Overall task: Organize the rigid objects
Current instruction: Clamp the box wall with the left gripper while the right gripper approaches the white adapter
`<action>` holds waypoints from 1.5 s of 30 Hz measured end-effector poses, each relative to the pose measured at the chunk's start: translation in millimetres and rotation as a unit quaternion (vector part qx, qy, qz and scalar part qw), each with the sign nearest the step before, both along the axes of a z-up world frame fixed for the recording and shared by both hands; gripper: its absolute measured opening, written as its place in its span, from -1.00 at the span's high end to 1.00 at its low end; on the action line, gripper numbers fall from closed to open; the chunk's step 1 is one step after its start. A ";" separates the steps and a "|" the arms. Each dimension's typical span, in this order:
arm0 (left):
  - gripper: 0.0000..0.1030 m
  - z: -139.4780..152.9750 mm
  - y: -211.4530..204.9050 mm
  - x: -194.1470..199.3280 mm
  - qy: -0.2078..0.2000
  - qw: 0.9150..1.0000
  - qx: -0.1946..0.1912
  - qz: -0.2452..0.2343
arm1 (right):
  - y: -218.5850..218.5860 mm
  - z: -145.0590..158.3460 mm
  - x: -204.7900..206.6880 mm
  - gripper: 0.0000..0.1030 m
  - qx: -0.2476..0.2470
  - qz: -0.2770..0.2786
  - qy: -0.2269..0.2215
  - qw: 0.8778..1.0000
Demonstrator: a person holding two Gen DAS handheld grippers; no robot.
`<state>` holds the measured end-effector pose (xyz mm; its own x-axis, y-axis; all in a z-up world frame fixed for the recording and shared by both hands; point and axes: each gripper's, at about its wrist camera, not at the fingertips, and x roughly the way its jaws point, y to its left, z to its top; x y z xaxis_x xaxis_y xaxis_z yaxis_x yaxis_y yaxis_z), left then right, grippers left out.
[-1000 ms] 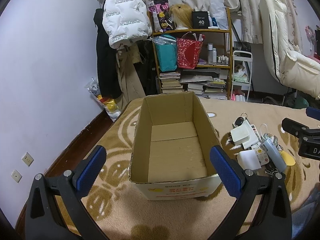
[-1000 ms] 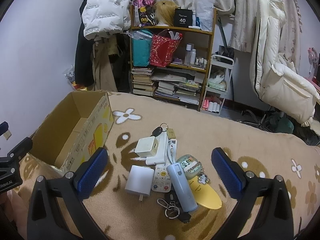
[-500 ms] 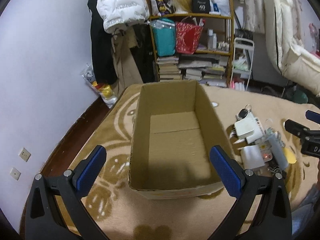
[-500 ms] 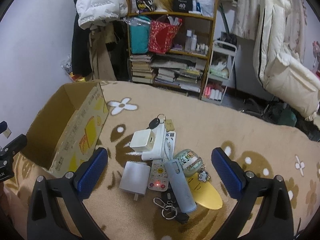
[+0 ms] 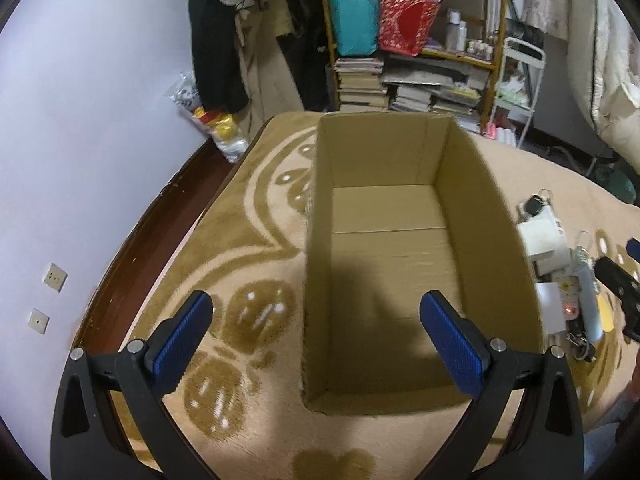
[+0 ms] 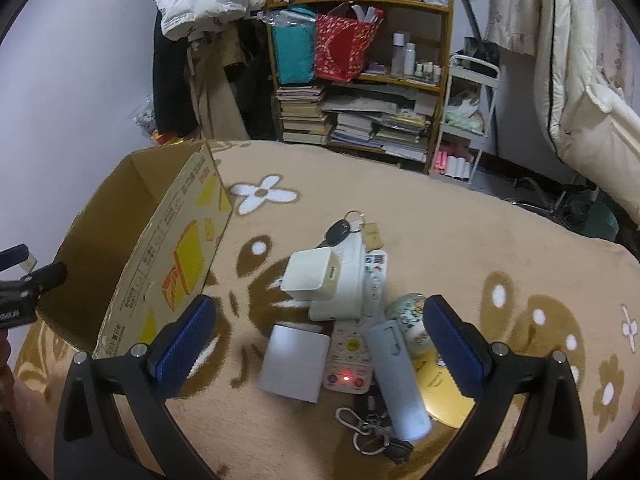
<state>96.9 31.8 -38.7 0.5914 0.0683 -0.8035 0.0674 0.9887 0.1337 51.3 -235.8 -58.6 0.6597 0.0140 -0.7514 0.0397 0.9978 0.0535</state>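
An open, empty cardboard box [image 5: 496, 216] stands on the tan rug; it also shows in the right wrist view [image 6: 176, 264]. My left gripper [image 5: 316, 338] is open and empty above the box's near end. My right gripper [image 6: 320, 344] is open and empty just above a pile of small objects: a white cube charger [image 6: 310, 274], a grey flat adapter [image 6: 294, 362], a white remote with a lit red light [image 6: 348, 364], a pale blue bottle [image 6: 396, 384], a yellow card [image 6: 440, 396], a round tin [image 6: 408, 316] and keys [image 6: 372, 436].
A wooden shelf [image 6: 360, 80] with books, bags and bottles stands at the back. A white cart [image 6: 464, 120] is beside it. Coats hang at the back left [image 6: 192, 40]. The wall [image 5: 80, 120] and dark floor edge run along the left.
Both grippers have moved forward and tilted down. The left one now looks more steeply into the box; the right one is closer to the pile. Both stay open.
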 end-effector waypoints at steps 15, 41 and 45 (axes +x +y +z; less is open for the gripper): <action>-0.99 -40.3 -6.3 19.4 0.050 0.997 0.060 0.028 | 22.5 -43.2 16.4 -1.00 -0.003 0.026 0.051 0.998; 0.35 -61.8 -4.3 28.7 0.112 0.993 -0.001 0.033 | 20.1 -90.9 24.3 -0.51 0.019 0.009 0.140 0.990; 0.53 -64.8 -1.3 30.4 0.120 0.992 -0.008 0.039 | 21.7 -89.8 26.6 -0.46 0.017 0.003 0.139 0.990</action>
<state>127.3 30.6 -103.4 0.3754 0.0924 -0.9222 0.0181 0.9941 0.1069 77.9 -214.1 -148.4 0.4270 0.0454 -0.9031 0.0517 0.9959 0.0746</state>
